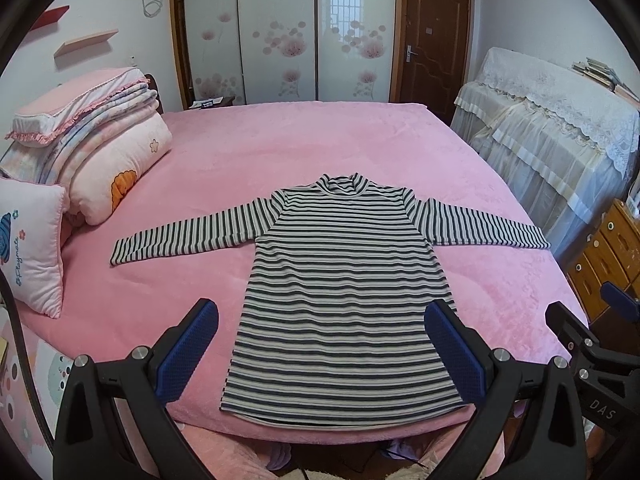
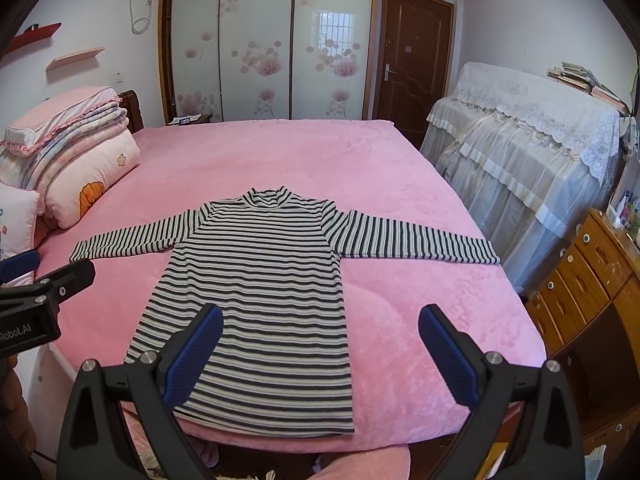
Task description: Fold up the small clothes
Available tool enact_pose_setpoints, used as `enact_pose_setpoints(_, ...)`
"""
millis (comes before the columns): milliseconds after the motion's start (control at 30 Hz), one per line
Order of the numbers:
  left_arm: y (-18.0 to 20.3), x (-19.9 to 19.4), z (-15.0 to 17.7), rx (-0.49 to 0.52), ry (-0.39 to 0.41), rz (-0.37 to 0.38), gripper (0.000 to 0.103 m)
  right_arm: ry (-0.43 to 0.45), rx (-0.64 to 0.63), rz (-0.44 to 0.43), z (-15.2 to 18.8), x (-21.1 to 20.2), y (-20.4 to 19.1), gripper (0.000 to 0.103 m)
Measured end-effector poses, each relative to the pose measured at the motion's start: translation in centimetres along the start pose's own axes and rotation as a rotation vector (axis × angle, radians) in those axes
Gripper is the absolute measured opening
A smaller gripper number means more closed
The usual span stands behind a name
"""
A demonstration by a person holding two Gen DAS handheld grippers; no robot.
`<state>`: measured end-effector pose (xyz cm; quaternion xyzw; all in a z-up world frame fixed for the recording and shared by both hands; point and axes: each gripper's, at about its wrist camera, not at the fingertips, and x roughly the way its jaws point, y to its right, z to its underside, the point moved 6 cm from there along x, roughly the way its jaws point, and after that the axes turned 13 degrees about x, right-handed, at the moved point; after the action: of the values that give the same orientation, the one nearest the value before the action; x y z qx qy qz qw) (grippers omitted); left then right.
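A black-and-white striped long-sleeved top [image 1: 340,292] lies flat and face up on the pink bed [image 1: 280,152], both sleeves spread out sideways, collar away from me, hem at the near edge. It also shows in the right wrist view [image 2: 260,292]. My left gripper [image 1: 322,316] is open and empty, hovering above the hem end of the top. My right gripper [image 2: 320,320] is open and empty, above the top's right hem side. The right gripper also shows at the right edge of the left wrist view [image 1: 592,336].
A stack of folded quilts and pillows [image 1: 92,160] sits at the bed's left. A lace-covered piece of furniture [image 2: 528,140] and a wooden drawer chest [image 2: 592,280] stand to the right. Wardrobe doors [image 1: 280,32] and a brown door [image 1: 434,40] are behind the bed.
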<state>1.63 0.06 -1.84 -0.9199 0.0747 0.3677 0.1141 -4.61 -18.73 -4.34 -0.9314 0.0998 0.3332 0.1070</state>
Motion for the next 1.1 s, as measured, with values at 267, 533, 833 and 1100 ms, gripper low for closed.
enact_pose_setpoints(267,0.8,-0.3,-0.2,0.016,-0.007,0.018,0.102,0.013,-0.017,-0.029,-0.3,-0.5,-0.1,0.099)
enact_pose_setpoints(533,2.3,-0.2,-0.7,0.062,-0.016,0.008,0.102,-0.002,-0.019,-0.057,-0.5,-0.1,0.7,0.099)
enact_pose_setpoints(833,4.2,1.1,-2.9,0.109,-0.006,-0.019,0.102,-0.035,0.014,-0.105,-1.4,1.7,2.7,0.093)
enact_pose_setpoints(1100,6.9,3.5,-7.9,0.157,0.053,-0.044,0.102,-0.024,0.053,-0.12,-4.0,3.9,6.5,0.084)
